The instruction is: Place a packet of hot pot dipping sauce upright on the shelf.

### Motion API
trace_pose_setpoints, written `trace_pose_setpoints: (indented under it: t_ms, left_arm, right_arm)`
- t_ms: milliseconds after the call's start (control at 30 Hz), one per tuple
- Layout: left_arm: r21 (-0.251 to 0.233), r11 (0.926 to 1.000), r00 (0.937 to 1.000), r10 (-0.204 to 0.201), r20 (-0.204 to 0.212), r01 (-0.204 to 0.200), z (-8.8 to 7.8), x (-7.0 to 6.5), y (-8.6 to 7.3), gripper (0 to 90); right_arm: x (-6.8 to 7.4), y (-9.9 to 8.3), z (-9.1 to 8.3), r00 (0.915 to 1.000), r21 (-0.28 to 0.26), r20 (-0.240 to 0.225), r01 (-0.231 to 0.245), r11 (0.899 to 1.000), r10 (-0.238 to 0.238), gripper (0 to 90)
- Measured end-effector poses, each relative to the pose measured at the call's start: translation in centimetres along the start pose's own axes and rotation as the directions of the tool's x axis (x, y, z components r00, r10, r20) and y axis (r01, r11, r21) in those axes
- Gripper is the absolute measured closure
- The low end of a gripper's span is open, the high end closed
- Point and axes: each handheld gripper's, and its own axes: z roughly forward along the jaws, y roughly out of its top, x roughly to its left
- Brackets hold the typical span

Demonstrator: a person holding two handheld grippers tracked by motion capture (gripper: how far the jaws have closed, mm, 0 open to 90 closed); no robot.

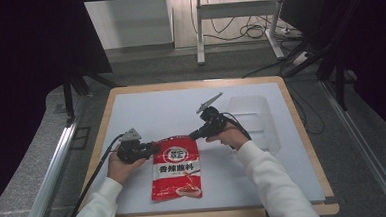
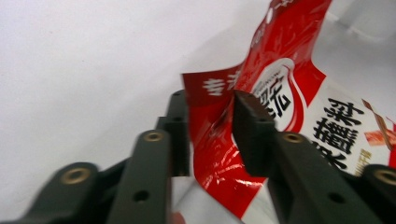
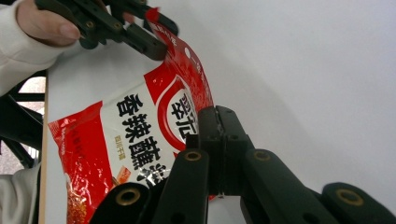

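Red sauce packet (image 1: 176, 167) on table, top corners pinched by left hand-held gripper (image 1: 153, 147), right hand-held gripper (image 1: 193, 134)

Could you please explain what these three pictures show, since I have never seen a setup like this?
A person sits at a white table and holds a hand-operated two-jaw tool in each hand. The high view looks down from above. The other two pictures come from small cameras riding on each tool, looking along its black jaws. On the table lies a red and white packet with printed characters, next to a clear plastic tray. The left gripper has the packet's top corner between its jaws. The right gripper is shut on the packet's top edge near the other corner. Both ends of the top edge are lifted slightly.
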Motion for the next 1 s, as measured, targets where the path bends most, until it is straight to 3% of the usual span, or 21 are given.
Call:
trace_pose_setpoints:
  t_ms: [33,167,467,533,567,800,1000]
  left_arm:
    - [-0.003,0.9999,0.9996,0.01,0.027,-0.01,-0.2,0.0,-0.1,78.1]
    - [0.0,0.9992,0.9977,0.039,0.056,-0.039,-0.4,-0.2,-0.2,83.0]
    - [0.003,0.9979,0.9945,0.064,0.083,-0.064,-0.8,-0.5,-0.5,86.0]
    - [0.002,0.9971,0.9934,0.076,0.086,-0.076,-0.9,-0.6,-0.5,86.2]
    - [0.005,0.9964,0.9929,0.084,0.084,-0.085,-0.9,-0.7,-0.5,86.3]
    - [0.006,0.9964,0.9928,0.084,0.085,-0.085,-0.9,-0.7,-0.5,86.3]
    - [0.006,0.9961,0.9929,0.087,0.082,-0.087,-0.9,-0.8,-0.5,86.3]
  right_arm:
    - [0.0,-0.1,-0.1,1.0,-0.001,0.001,0.0,1.0,0.0,89.4]
    - [0.0,-0.1,-0.2,0.9999,0.003,0.011,0.0,1.0,0.0,89.4]
    - [0.0,-0.2,-0.2,0.9996,0.01,0.025,0.016,1.0,-0.016,85.1]
    - [0.0,-0.2,-0.1,0.9994,0.008,0.029,0.016,1.0,-0.017,82.2]
    - [0.0,-0.1,-0.2,0.9993,-0.002,0.036,0.006,1.0,-0.006,76.6]
    - [0.2,0.8,-0.2,0.9985,-0.039,0.055,0.005,0.999,-0.003,59.6]
    - [0.8,1.9,0.8,0.9989,-0.005,0.041,0.024,1.0,-0.023,53.9]
